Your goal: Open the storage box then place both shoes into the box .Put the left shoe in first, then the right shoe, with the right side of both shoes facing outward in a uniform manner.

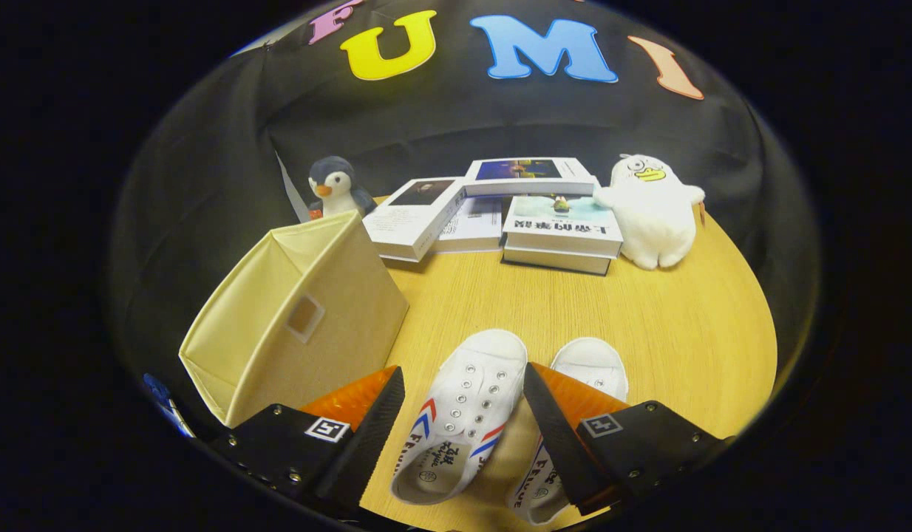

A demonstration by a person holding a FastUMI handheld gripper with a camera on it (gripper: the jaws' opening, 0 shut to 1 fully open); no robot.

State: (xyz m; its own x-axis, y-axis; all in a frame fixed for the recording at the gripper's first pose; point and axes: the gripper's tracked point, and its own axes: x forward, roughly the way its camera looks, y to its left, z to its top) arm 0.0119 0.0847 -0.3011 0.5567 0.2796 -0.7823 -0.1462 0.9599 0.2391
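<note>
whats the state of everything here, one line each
tongs: open, straddling the left shoe, not pressing on it
storage box: tipped on its side, opening bare, nothing visible inside
left shoe: upright on the table between the fingers, unlaced
right shoe: upright beside it, partly hidden by one finger
books: closed, lying flat, some overlapping
penguin toy: standing behind the box
white duck plush: standing beside the books

Black two-finger gripper [463,403]: wedge-shaped fingers [371,421] with ribbed black inner pads, translucent orange outer faces. Black mounting blocks behind, silver screws, a small white square fiducial marker on each block.
</note>
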